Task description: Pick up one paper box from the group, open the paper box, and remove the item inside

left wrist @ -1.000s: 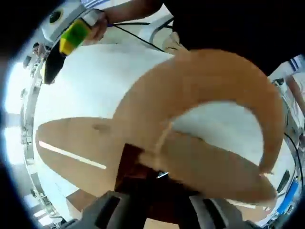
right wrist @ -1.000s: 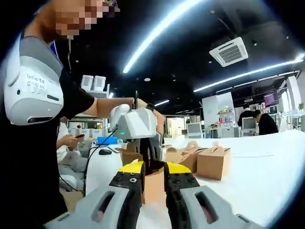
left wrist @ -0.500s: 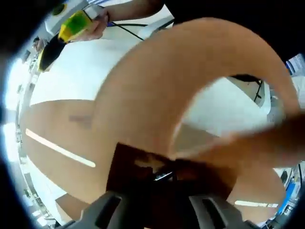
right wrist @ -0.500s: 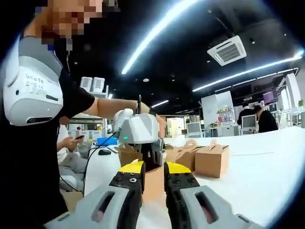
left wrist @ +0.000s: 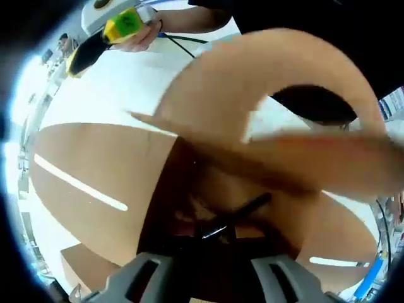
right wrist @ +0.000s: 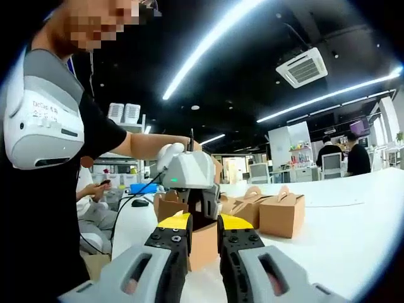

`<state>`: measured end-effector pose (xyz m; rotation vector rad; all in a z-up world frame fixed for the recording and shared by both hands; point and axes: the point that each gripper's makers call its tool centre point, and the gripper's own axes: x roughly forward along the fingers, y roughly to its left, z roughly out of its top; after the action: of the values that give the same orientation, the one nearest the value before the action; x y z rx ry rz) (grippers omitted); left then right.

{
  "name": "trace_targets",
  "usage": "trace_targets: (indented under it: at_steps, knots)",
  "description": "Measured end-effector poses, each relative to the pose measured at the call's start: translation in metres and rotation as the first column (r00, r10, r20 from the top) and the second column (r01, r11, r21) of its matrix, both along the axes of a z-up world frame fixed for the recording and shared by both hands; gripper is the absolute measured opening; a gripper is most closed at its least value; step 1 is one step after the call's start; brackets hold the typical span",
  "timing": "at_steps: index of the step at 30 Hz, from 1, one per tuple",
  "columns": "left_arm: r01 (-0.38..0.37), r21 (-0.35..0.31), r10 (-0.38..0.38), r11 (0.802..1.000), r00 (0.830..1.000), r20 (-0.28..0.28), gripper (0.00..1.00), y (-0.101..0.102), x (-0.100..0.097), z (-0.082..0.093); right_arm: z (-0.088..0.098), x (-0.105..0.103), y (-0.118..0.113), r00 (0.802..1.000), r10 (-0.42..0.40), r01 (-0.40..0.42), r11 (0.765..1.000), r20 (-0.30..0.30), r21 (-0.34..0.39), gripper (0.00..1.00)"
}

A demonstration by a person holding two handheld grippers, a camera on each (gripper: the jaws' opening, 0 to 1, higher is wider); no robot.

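In the left gripper view, a brown paper box is very close to the camera. Its curved handle flap arches across the top, and the inside of the box looks dark. The left gripper sits at the bottom middle, right at the opening, but its fingers are hidden in the dark, so I cannot tell if they are open or closed. The right gripper is in the upper left, held in a hand over the white desk.

In the right gripper view, the right gripper rises from the bottom middle, its 2 yellow-tipped fingers closed on the edge of the box. The left gripper reaches down into that box. More paper boxes stand in a group on the desk, right of the middle.
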<state>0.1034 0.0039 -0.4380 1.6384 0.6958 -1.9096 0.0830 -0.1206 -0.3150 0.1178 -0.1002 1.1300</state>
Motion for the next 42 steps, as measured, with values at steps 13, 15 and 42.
trace_targets:
  at_steps: [13,15,42]
  knots:
    - [0.026,-0.009,-0.026,1.0,1.0,-0.005,0.21,0.002,0.006,0.008,-0.002,-0.001,0.003,1.0,0.007,-0.007,1.0,-0.01,0.0,0.17]
    - [0.048,0.011,-0.048,0.999,0.999,0.006,0.21,0.004,0.005,0.002,-0.002,-0.001,0.004,1.0,0.009,-0.009,1.0,-0.009,-0.001,0.17]
    - [0.172,0.005,-0.172,0.985,0.985,0.026,0.18,-0.004,0.005,-0.016,0.007,-0.011,0.052,0.995,0.103,-0.102,0.993,0.014,-0.058,0.17]
